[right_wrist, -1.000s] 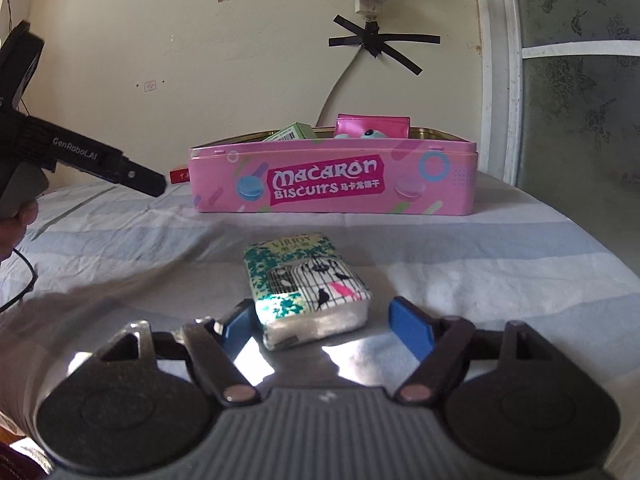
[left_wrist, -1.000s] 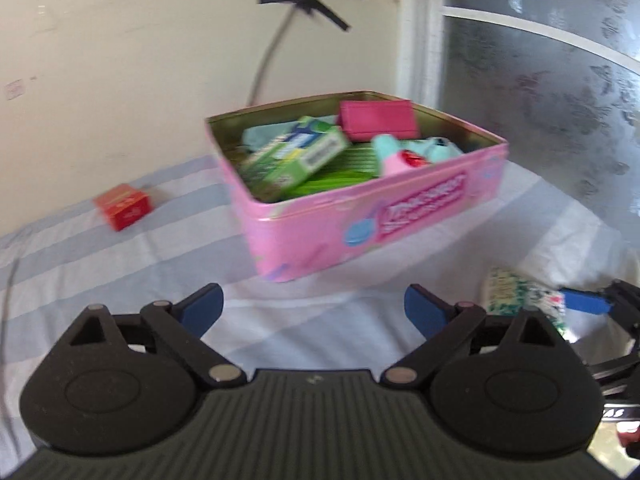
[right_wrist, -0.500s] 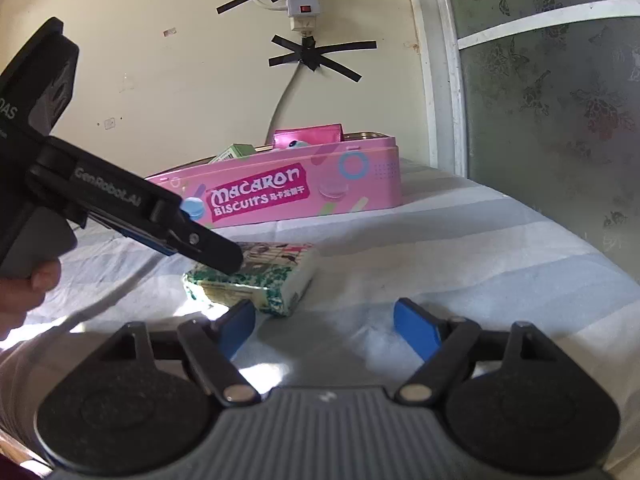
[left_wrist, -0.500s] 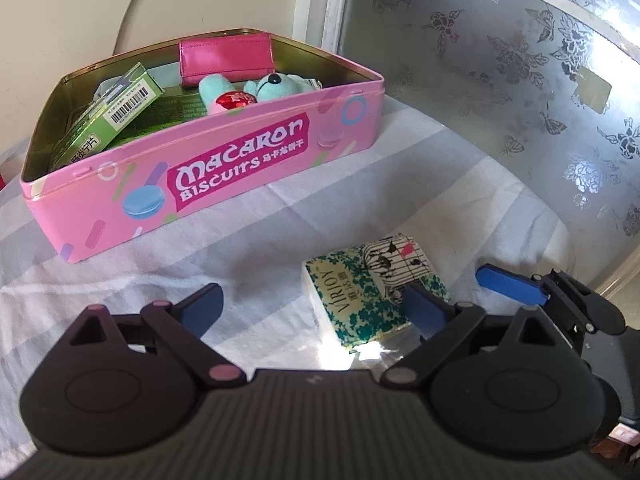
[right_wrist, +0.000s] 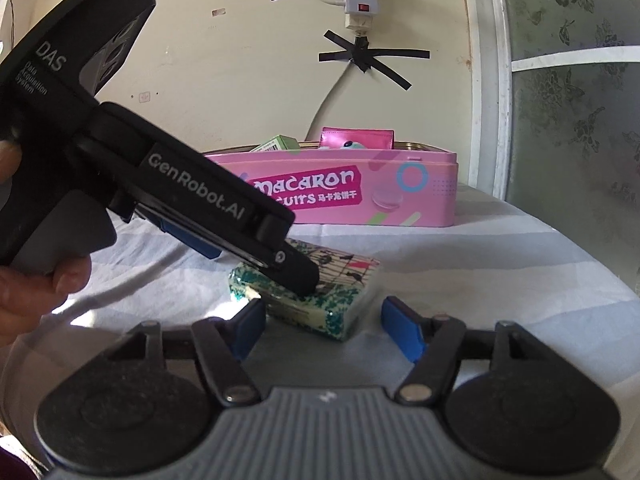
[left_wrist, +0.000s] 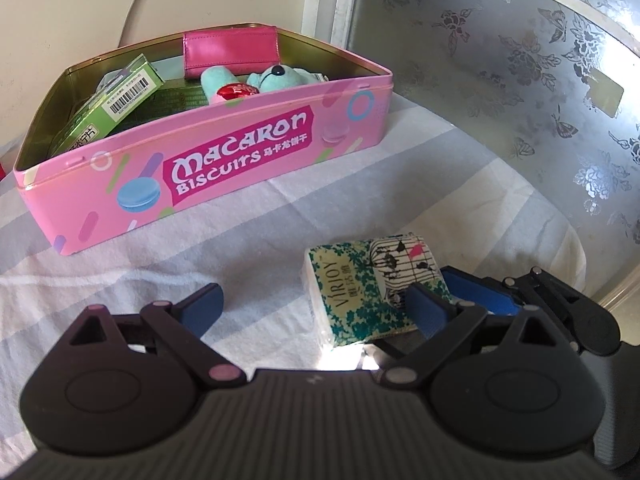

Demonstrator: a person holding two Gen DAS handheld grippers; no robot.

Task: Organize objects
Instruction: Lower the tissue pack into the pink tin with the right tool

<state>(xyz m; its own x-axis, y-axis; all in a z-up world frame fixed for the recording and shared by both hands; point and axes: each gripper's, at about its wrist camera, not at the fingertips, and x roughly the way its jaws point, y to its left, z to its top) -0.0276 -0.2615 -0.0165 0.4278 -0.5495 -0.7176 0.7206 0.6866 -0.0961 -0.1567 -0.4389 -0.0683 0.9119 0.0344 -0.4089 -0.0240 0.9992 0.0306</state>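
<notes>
A green and white tissue pack point(left_wrist: 360, 280) lies on the striped cloth in front of the pink Macaron Biscuits tin point(left_wrist: 240, 160). My left gripper point(left_wrist: 316, 306) is open, with its right finger resting over the pack's right part. In the right wrist view the pack point(right_wrist: 340, 300) lies just ahead of my open right gripper point(right_wrist: 324, 320), and the left gripper point(right_wrist: 256, 240) comes in from the left, its finger over the pack's top. The tin point(right_wrist: 400, 196) holds a green box point(left_wrist: 116, 100), a pink wallet point(left_wrist: 230, 50) and a mint plush toy point(left_wrist: 276, 78).
A frosted glass door point(left_wrist: 520, 80) stands to the right of the bed. A power strip and taped cable point(right_wrist: 360, 12) hang on the wall behind the tin. The bed edge drops off at the right point(left_wrist: 568, 248).
My left gripper swung right from facing the tin and came down onto the tissue pack. My right gripper turned so the pack sits between its fingertips. The pack has rotated on the cloth.
</notes>
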